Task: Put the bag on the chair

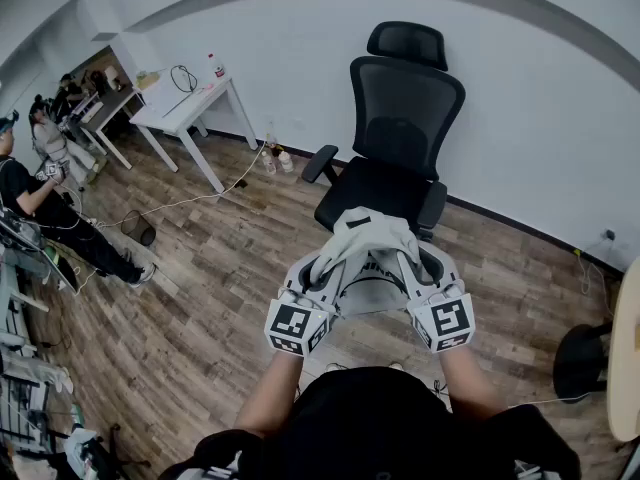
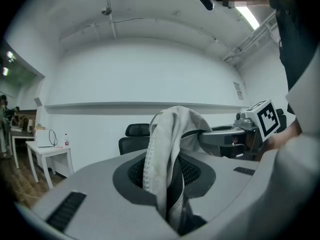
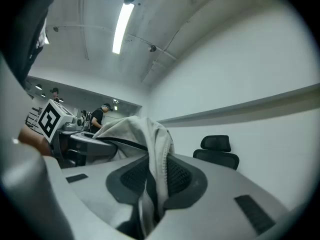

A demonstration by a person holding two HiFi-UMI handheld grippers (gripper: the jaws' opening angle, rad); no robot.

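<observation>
Both grippers are held level and close together in front of the person, and the bag (image 1: 368, 230), a pale grey cloth one, is bunched up between them. The left gripper (image 2: 167, 173) has its jaws closed almost fully on a fold of the cloth. The fabric rises out of the narrow gap and drapes across to the right gripper (image 3: 152, 178), whose jaws pinch another fold in the same way (only a thin slit, filled with cloth, shows between each pair).

So the bag is up in the air, gripped from both sides, and it is not on the chair (image 1: 398, 133). This is a black mesh office chair with a headrest. It stands just behind the bag, near the white wall, and its seat faces the person. In the head view the bag covers the front edge of the seat.

Further left a white surface (image 1: 185, 103) stands on the wooden floor (image 1: 200, 298) with a bottle (image 1: 215, 65) on it. A seated person (image 1: 40, 193) is at the far left.
</observation>
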